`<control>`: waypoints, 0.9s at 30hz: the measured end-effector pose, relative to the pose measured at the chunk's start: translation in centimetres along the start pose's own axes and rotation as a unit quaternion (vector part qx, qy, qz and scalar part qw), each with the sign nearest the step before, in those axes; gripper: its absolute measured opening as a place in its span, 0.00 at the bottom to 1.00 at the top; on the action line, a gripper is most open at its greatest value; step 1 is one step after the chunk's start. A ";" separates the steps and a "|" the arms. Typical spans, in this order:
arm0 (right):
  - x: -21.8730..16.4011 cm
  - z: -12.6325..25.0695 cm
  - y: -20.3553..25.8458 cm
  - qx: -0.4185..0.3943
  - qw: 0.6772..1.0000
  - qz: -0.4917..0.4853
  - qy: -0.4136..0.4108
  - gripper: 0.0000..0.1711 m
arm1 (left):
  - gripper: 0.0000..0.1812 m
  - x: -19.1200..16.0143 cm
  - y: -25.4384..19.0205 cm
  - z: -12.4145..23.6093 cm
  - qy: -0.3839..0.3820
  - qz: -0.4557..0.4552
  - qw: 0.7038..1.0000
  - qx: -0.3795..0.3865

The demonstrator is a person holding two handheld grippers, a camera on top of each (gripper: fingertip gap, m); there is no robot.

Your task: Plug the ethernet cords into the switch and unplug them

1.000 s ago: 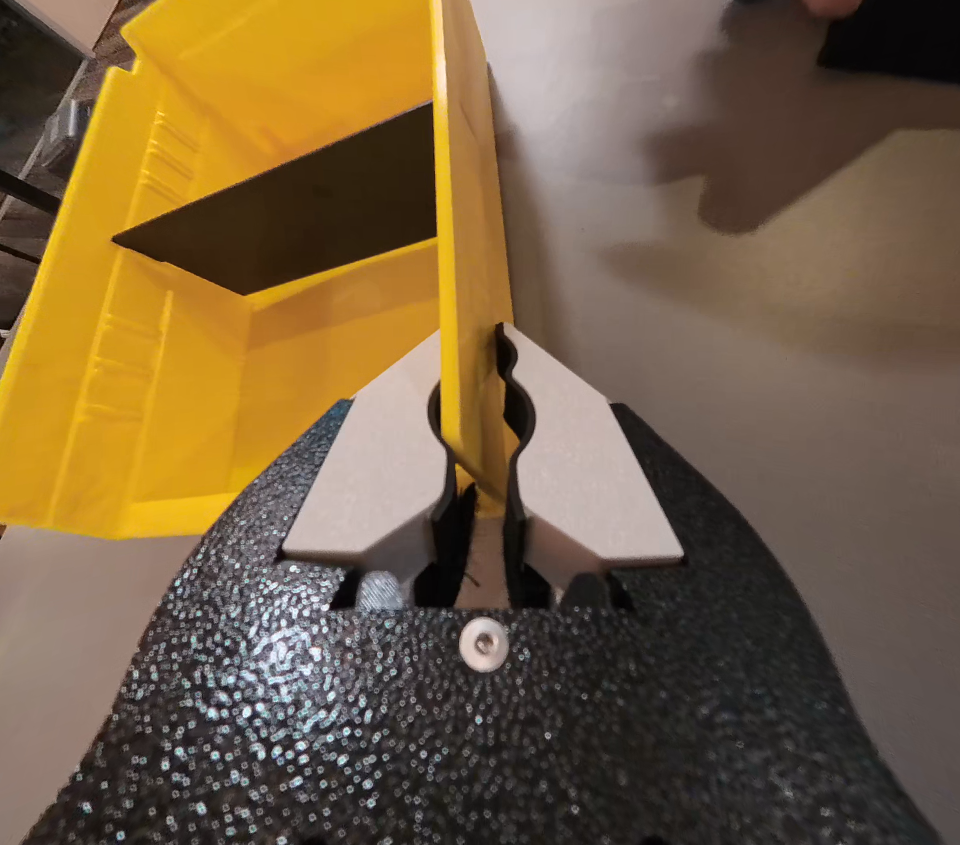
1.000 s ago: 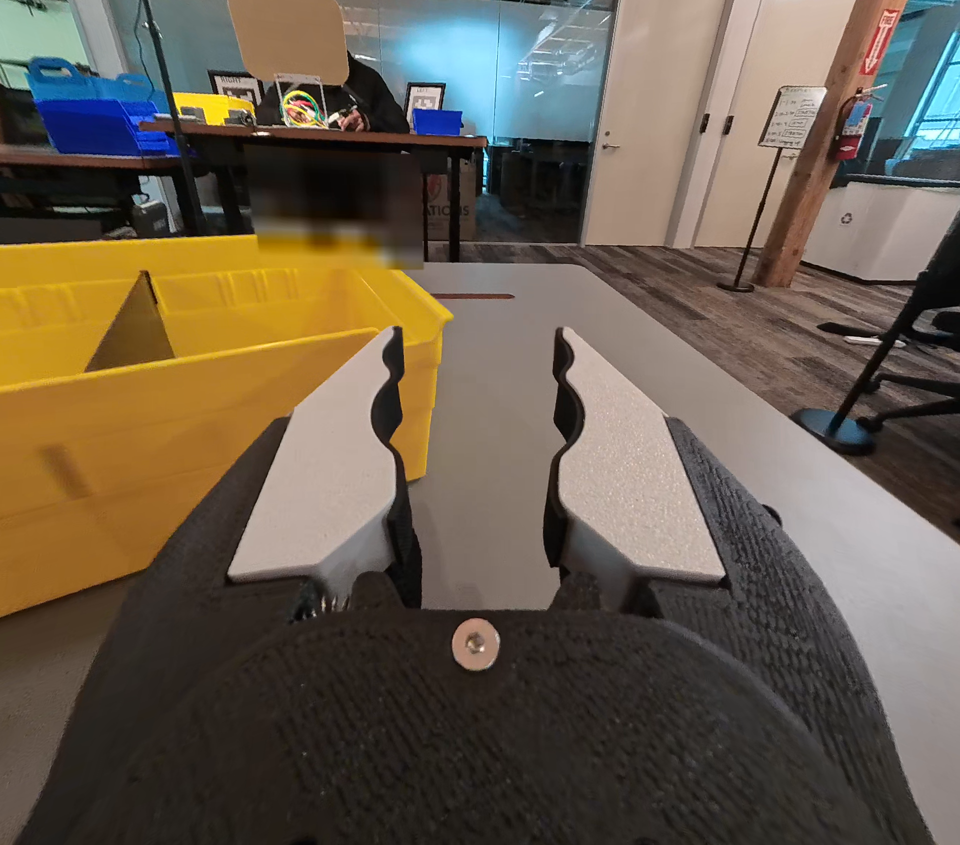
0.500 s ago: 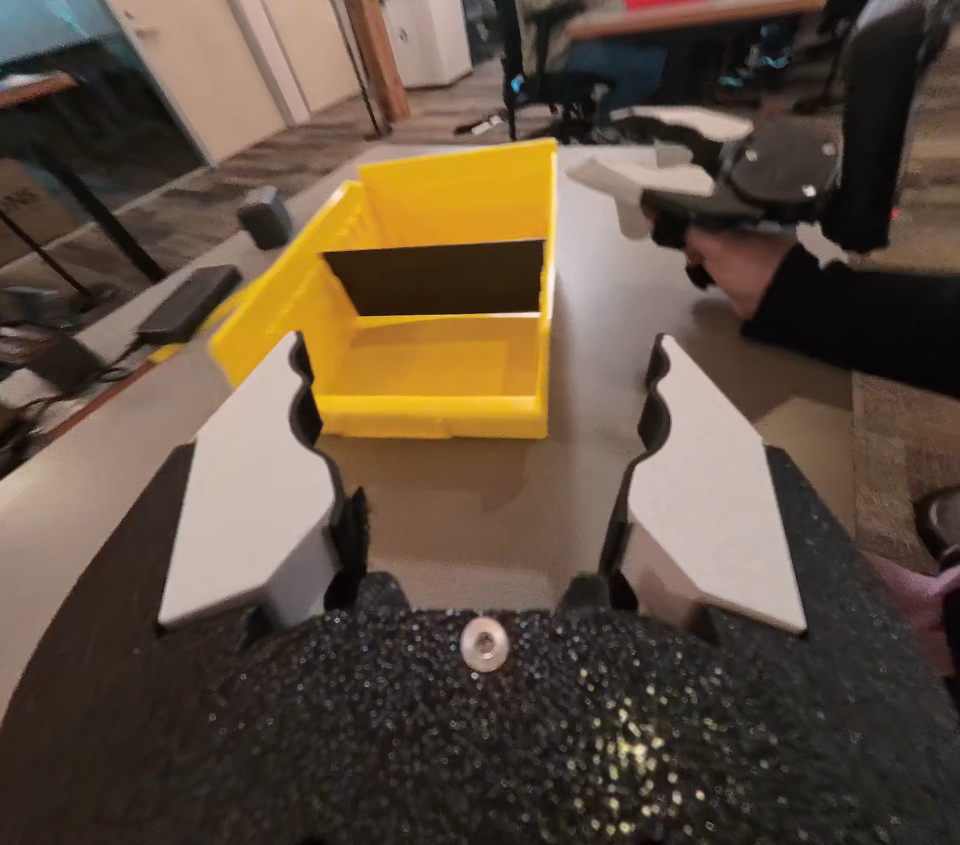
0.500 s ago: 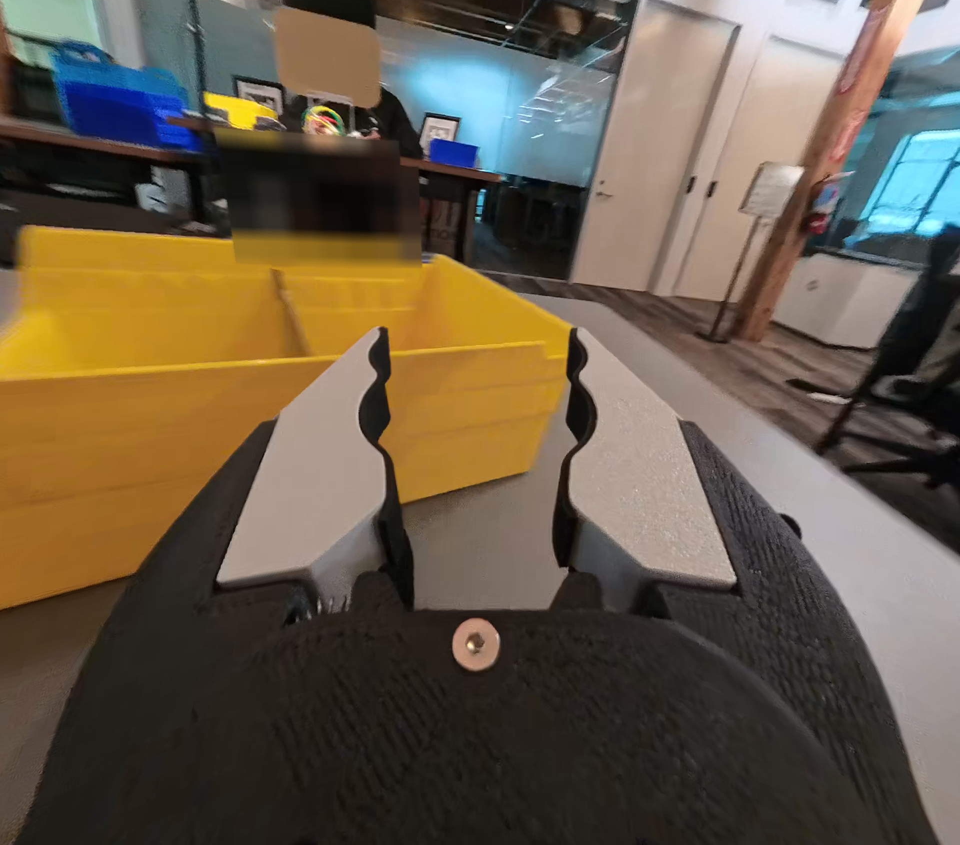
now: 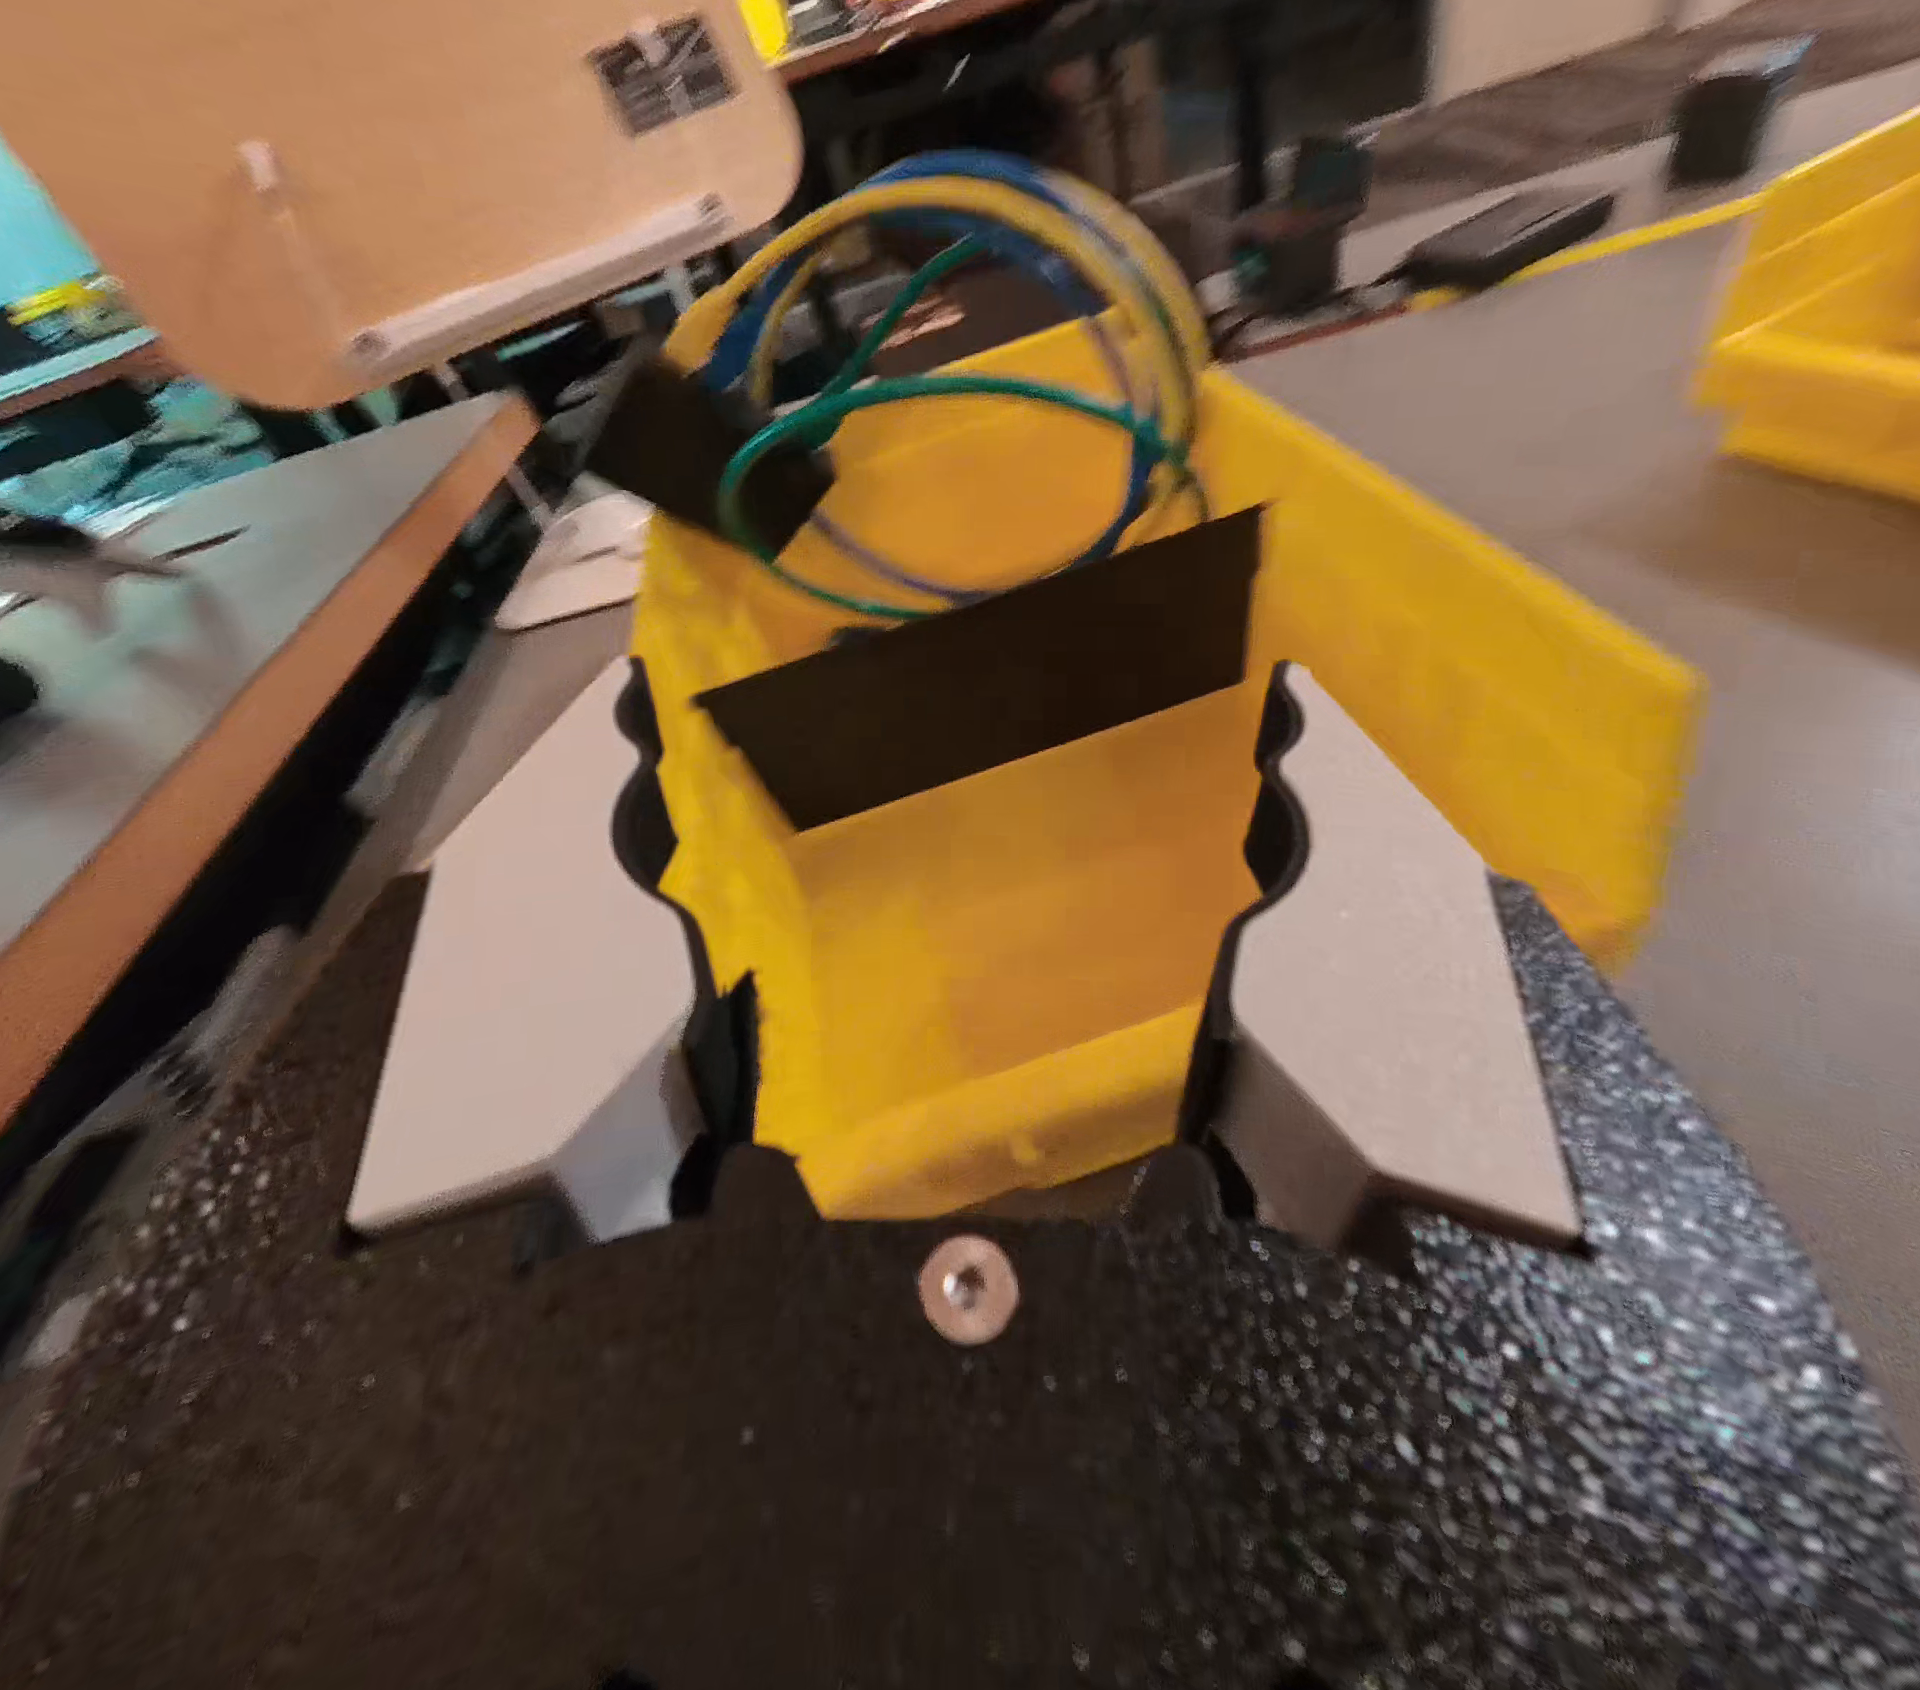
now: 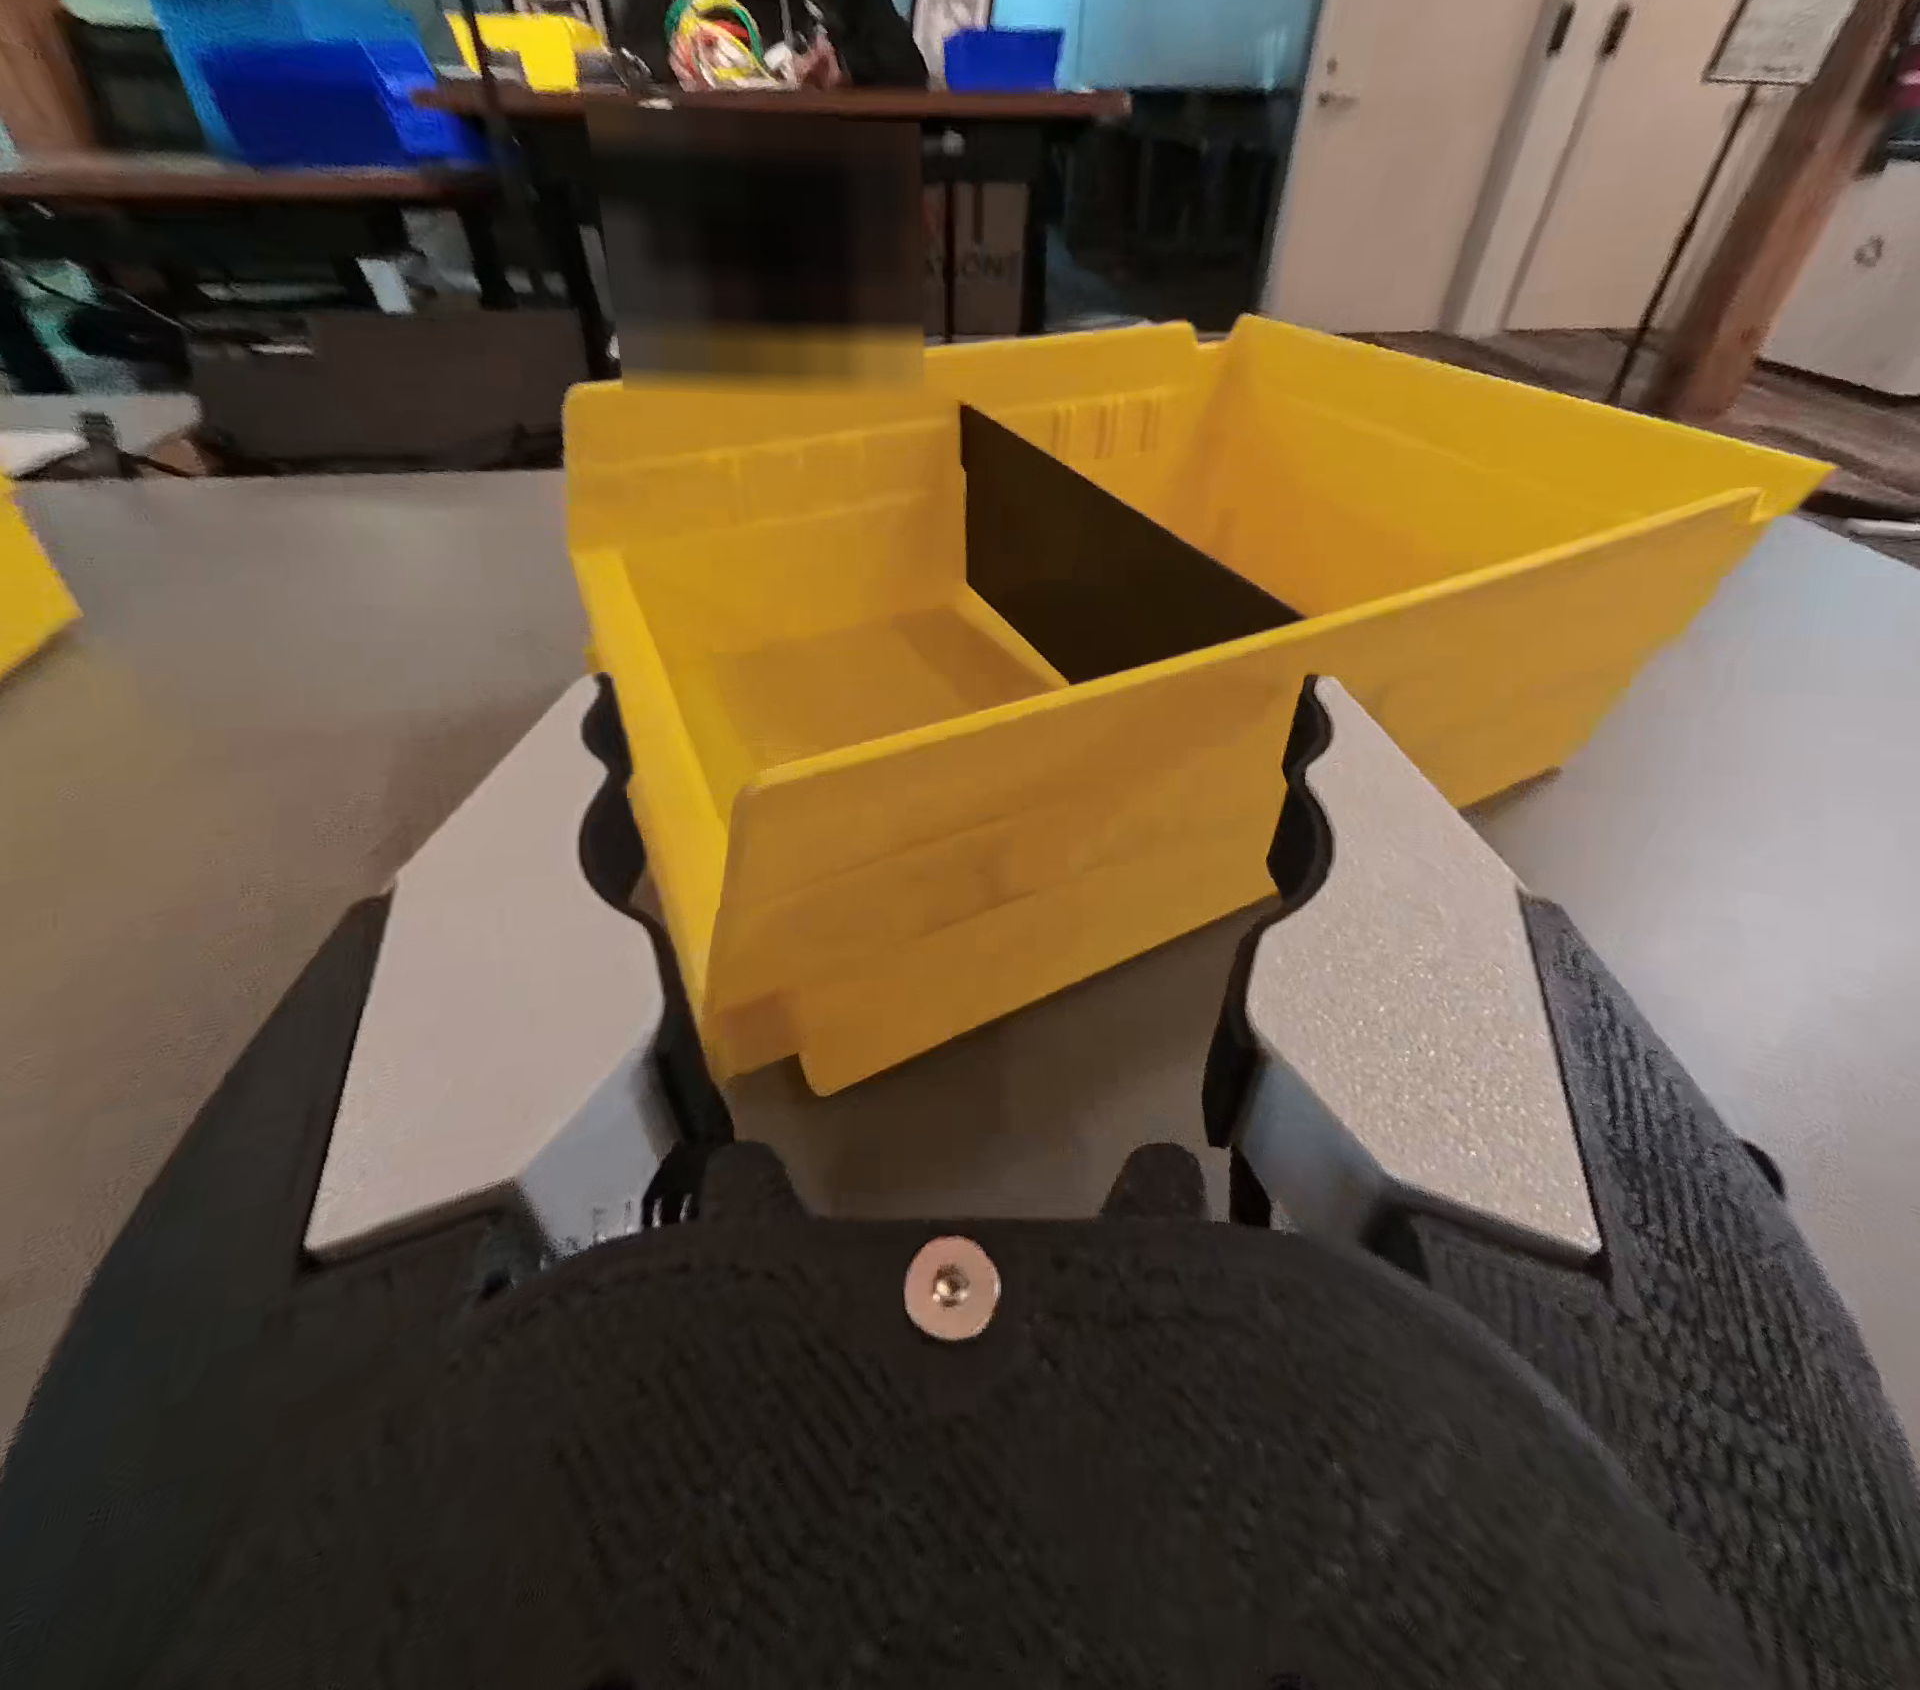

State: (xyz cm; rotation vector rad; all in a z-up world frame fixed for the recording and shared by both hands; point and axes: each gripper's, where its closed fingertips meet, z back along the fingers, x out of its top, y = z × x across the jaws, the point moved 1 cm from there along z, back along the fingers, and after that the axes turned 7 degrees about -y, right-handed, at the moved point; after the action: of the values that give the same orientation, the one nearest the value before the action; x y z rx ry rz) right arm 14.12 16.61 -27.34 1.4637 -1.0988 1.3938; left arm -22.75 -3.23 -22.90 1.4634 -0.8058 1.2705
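In the left wrist view a yellow bin (image 5: 1455, 653) with a black divider (image 5: 987, 726) stands on the grey table. Behind the divider lie looped yellow, blue and green ethernet cords (image 5: 987, 186) and a black switch (image 5: 696, 451), tilted against the bin's left wall. My left gripper (image 5: 956, 684) is open and empty, its fingers on either side of the bin's near end. My right gripper (image 6: 956, 695) is open and empty, facing the near corner of a second, empty yellow bin (image 6: 1039, 830) with its own black divider (image 6: 1081, 580).
The empty bin also shows at the right edge of the left wrist view (image 5: 1829, 373). A corner of another yellow bin (image 6: 26, 591) shows at the left in the right wrist view. A neighbouring table (image 5: 208, 601) stands left. A person sits at a far table (image 6: 779, 102).
My left gripper was shut on the empty bin's wall, let go, opened and swung to face the bin with the cords. My right gripper opened wider and turned toward the empty bin.
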 end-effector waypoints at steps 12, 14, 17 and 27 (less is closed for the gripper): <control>-0.5 2.6 -6.8 -0.036 0.995 0.084 0.044 0.32 | 0.51 -7.2 6.9 0.2 0.116 0.060 0.989 0.074; -0.5 3.0 -9.1 -0.058 0.991 0.108 0.052 0.27 | 0.42 -7.7 7.0 0.2 0.126 0.077 0.987 0.061; -0.7 3.1 -12.5 -0.086 0.986 0.126 0.069 0.18 | 0.39 -7.9 7.1 0.2 0.121 0.099 0.986 0.056; -1.8 2.2 -19.6 -0.078 0.988 0.044 0.126 0.02 | 0.02 -7.9 7.2 0.2 0.122 0.075 0.989 0.031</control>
State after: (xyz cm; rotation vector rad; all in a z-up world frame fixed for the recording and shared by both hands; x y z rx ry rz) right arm 33.51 20.19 -29.14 1.1057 -1.0937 1.4733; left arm -31.18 -6.43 -28.70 1.2819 -0.7276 1.5677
